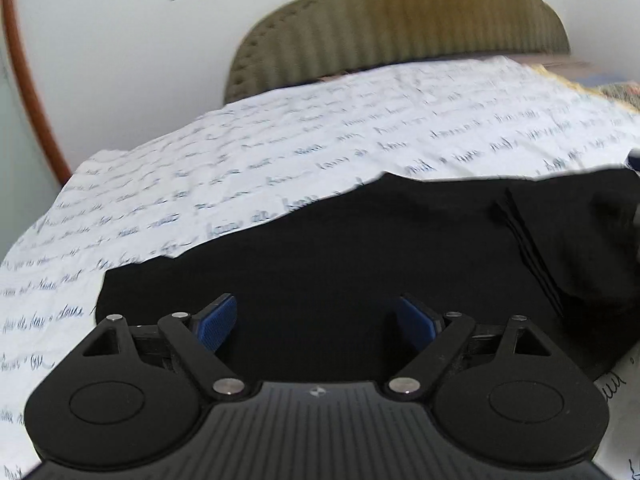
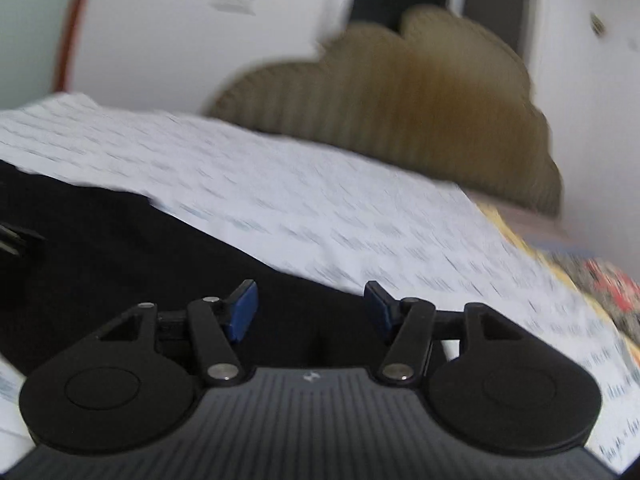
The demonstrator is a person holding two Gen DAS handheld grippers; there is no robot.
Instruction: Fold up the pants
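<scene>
The black pants [image 1: 340, 248] lie spread on a white bed sheet printed with blue handwriting [image 1: 240, 152]. A seam or pocket line shows on them at the right. My left gripper [image 1: 316, 320] is open, its blue pads apart, low over the near part of the pants. In the right wrist view the pants [image 2: 120, 248] fill the left and middle, and my right gripper [image 2: 312, 308] is open just above their near right edge. Neither gripper holds cloth. That view is blurred.
An olive ribbed headboard [image 1: 400, 24] stands at the far end of the bed against a white wall. A wooden frame [image 1: 28, 80] curves at the left. A patterned cover [image 2: 600, 280] lies beyond the sheet's right edge.
</scene>
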